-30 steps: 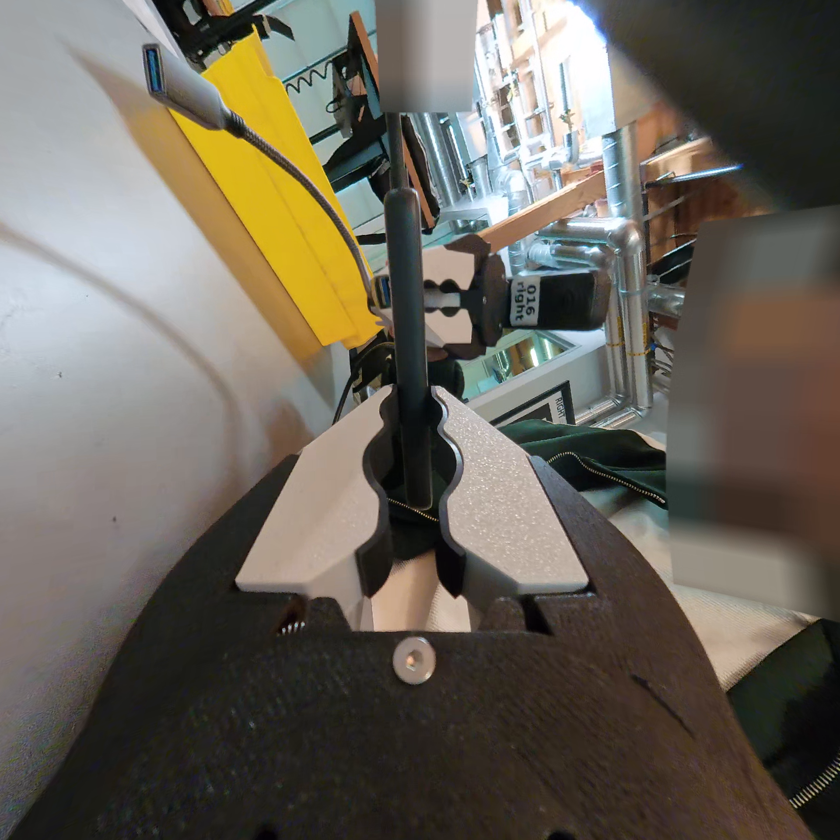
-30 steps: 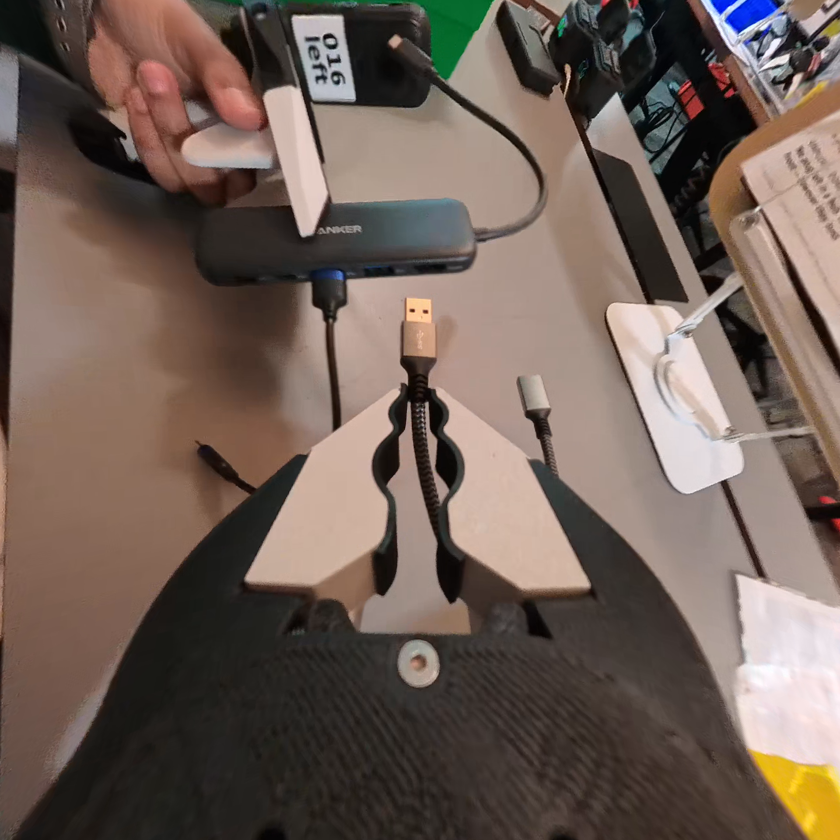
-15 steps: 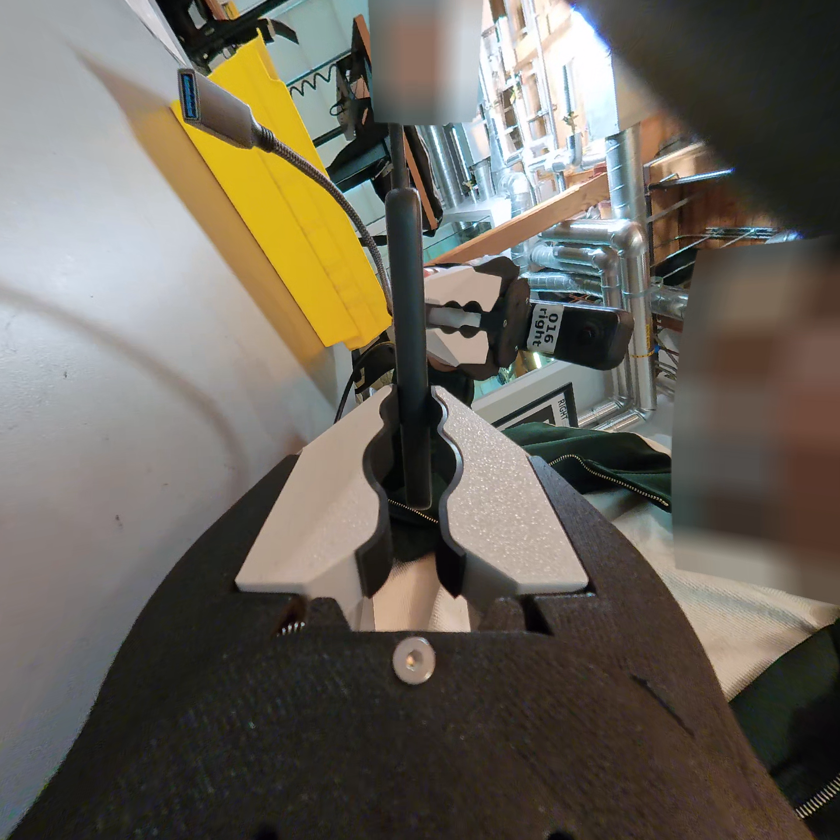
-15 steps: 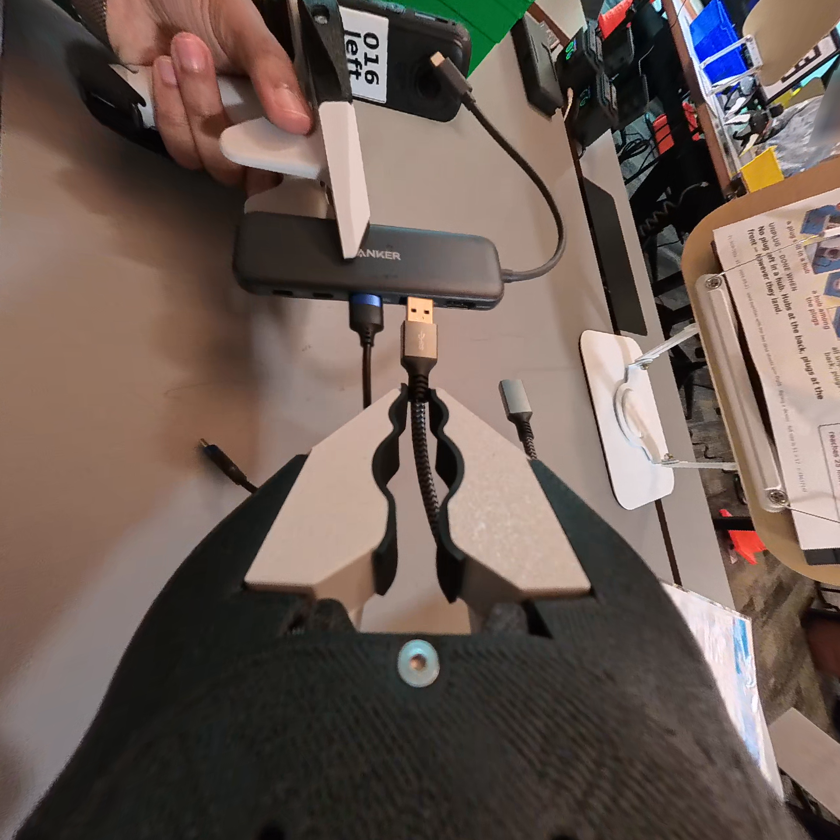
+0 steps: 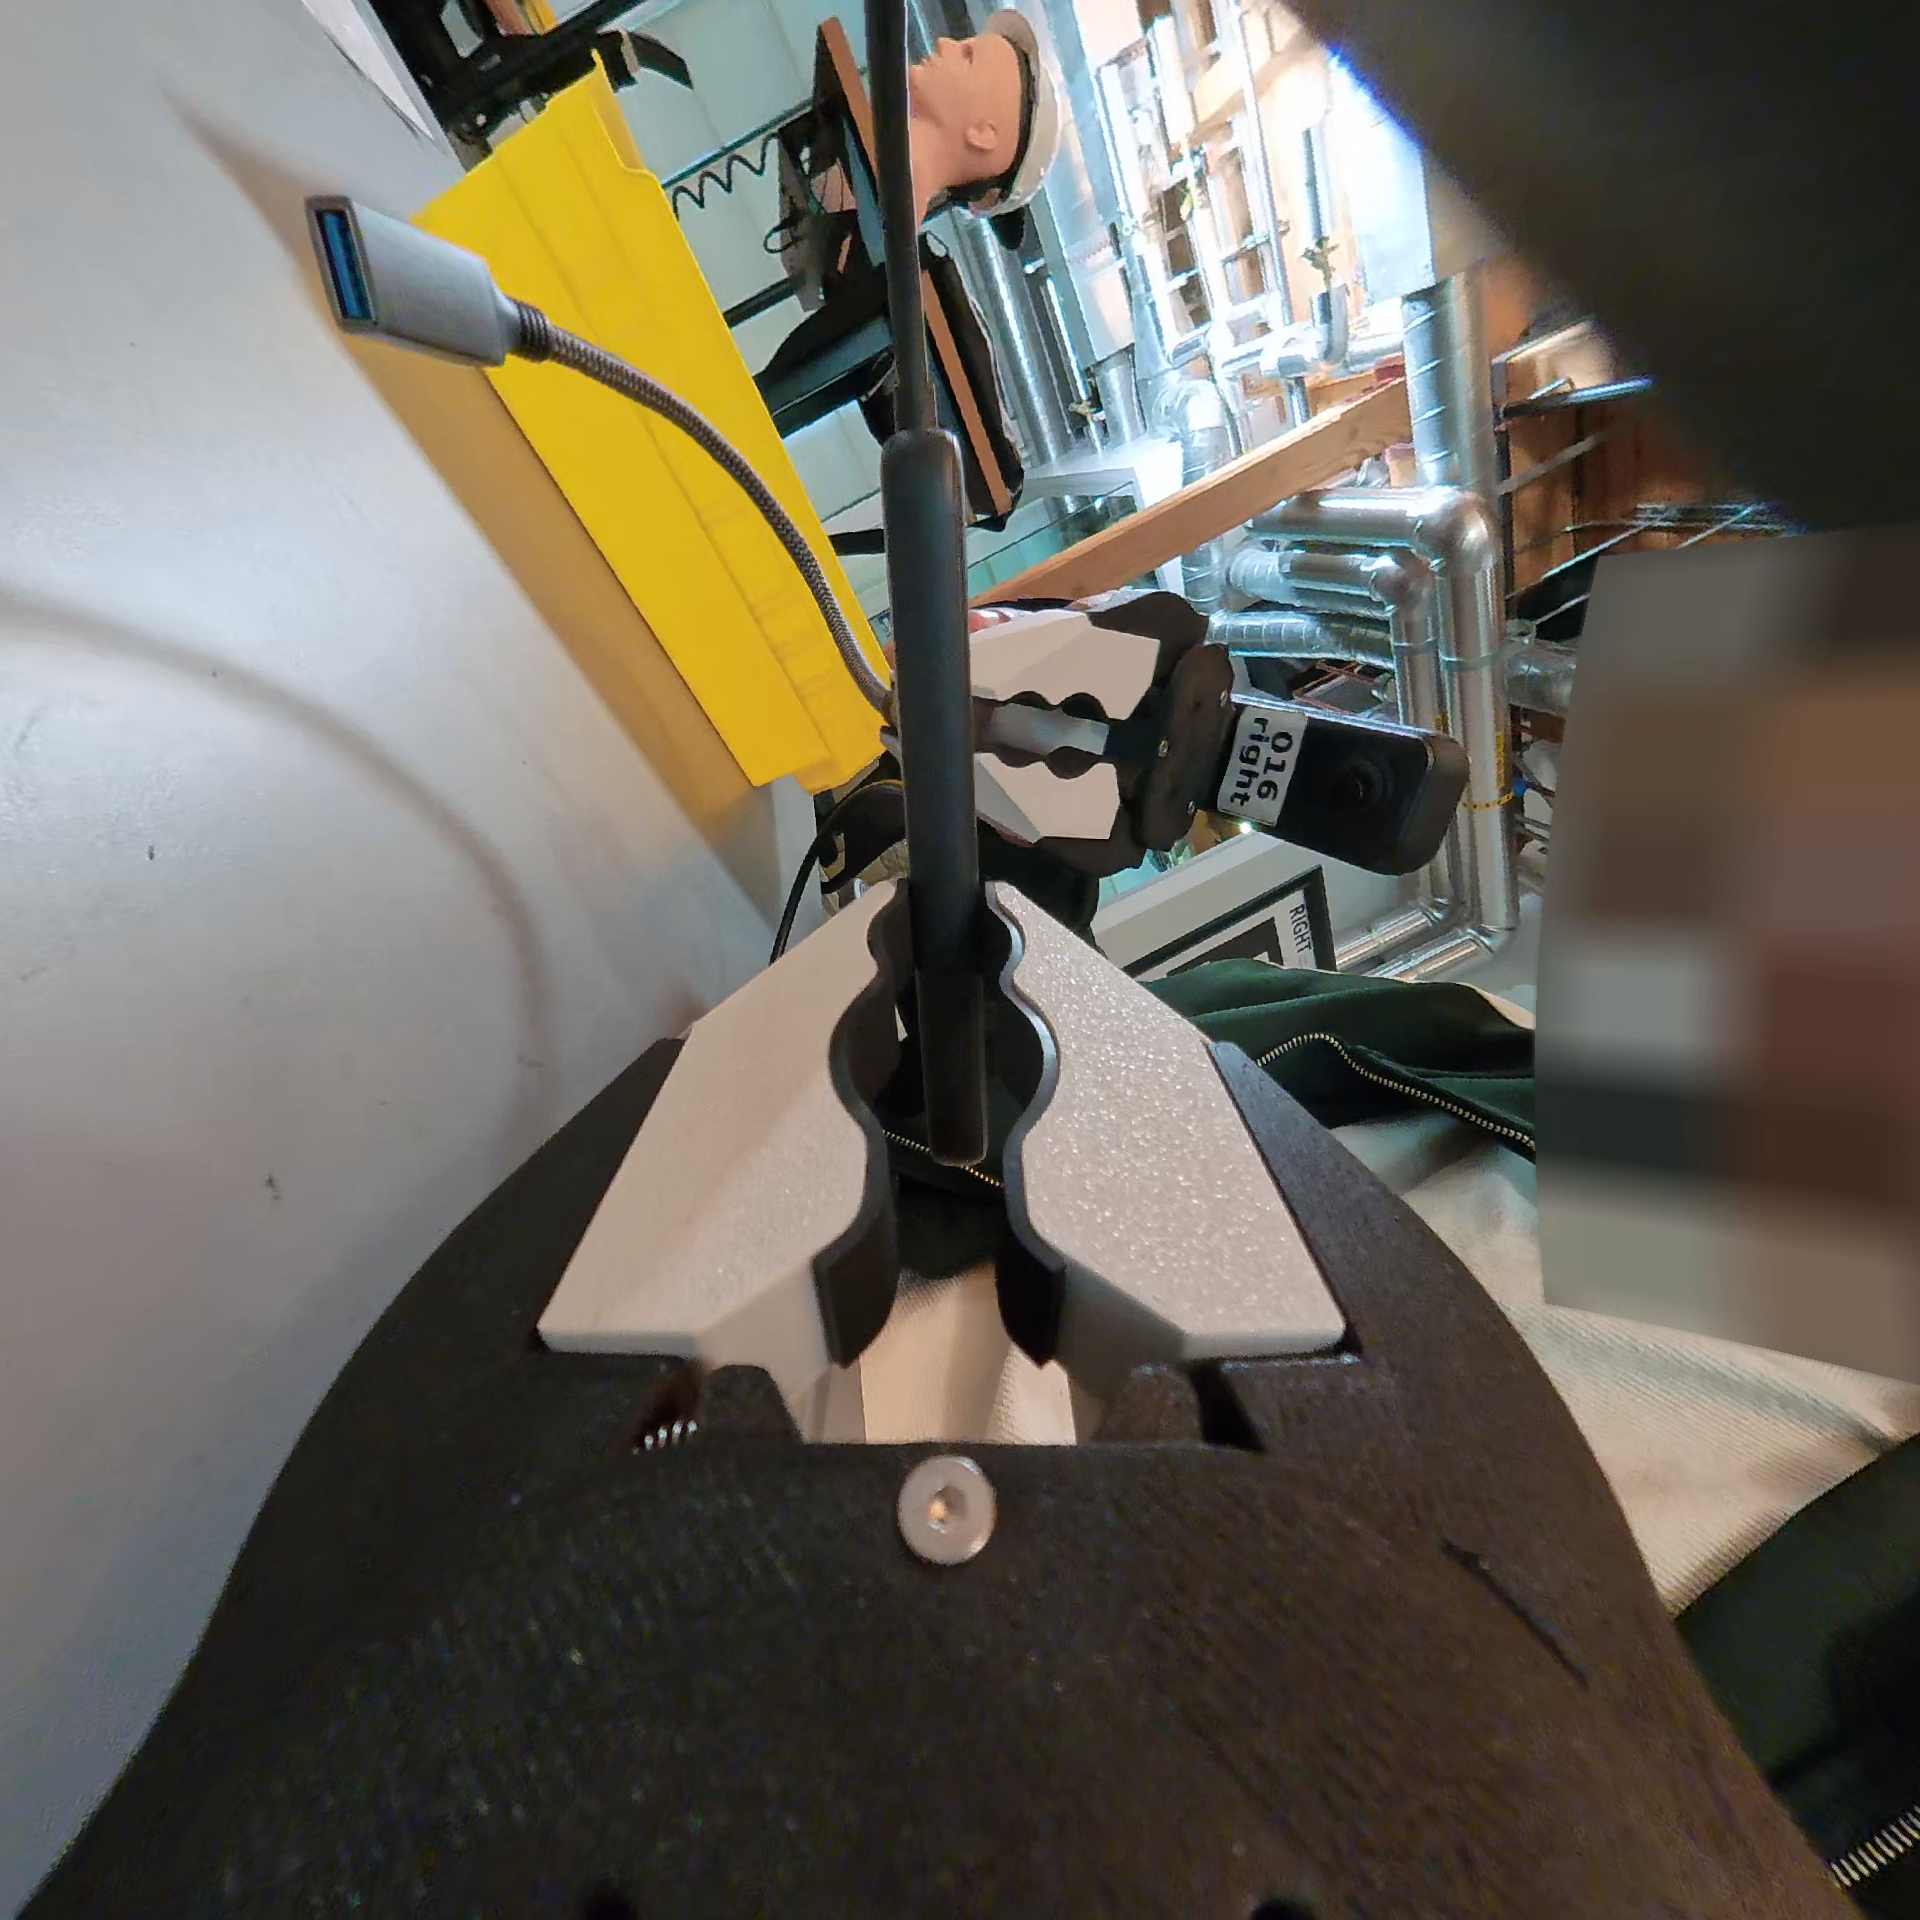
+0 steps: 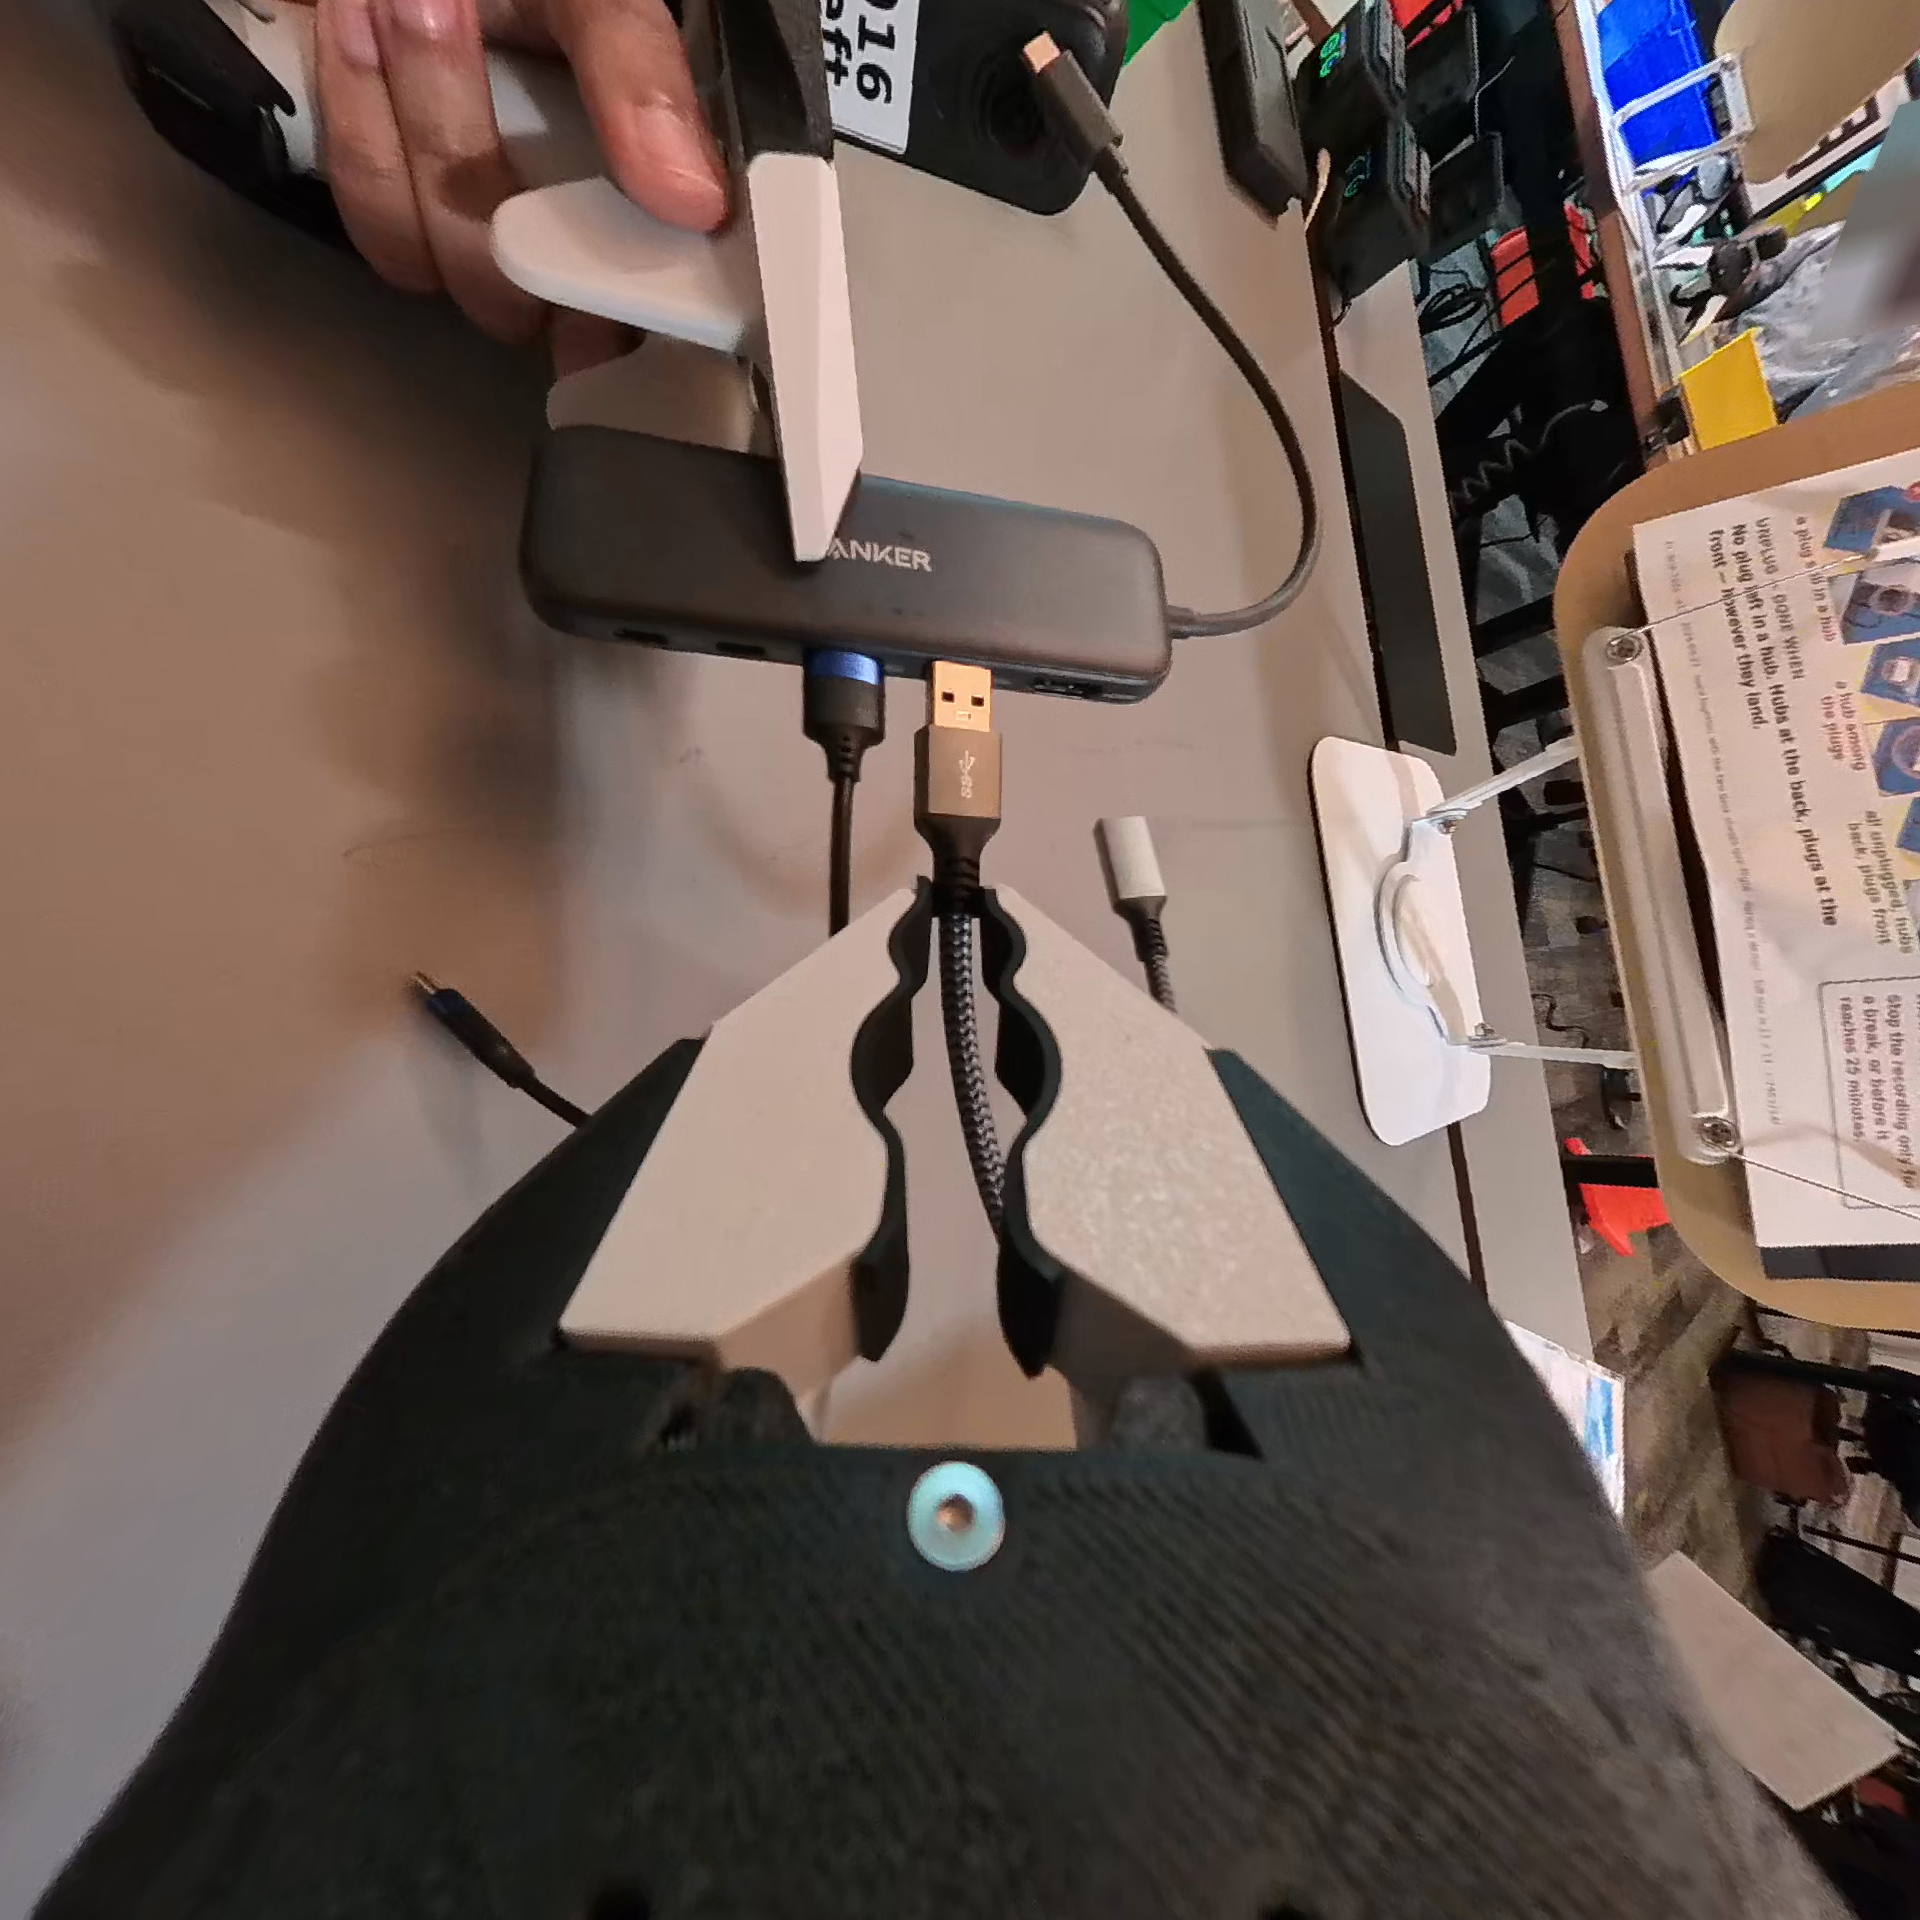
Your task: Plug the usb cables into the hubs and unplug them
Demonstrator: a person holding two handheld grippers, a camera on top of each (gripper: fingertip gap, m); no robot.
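The left claw [image 6: 800, 416] is clamped on the dark hub [image 6: 842, 582], holding it edge-on just above the table [image 6: 260, 831]. The right claw [image 6: 956, 914] grips a braided cable [image 6: 971, 1060] just behind its plug [image 6: 958, 758], whose metal tip sits at the hub's port edge, beside a black plug [image 6: 844, 696] already seated. Because the grip is on flexible cable rather than the plug shell, I judge a push could buckle it, tilting the tip so it jams on the port rim. A slightly off line could also nudge the neighbour or twist the hub in its clamp. The cable's other end [image 5: 400, 281] hangs free.
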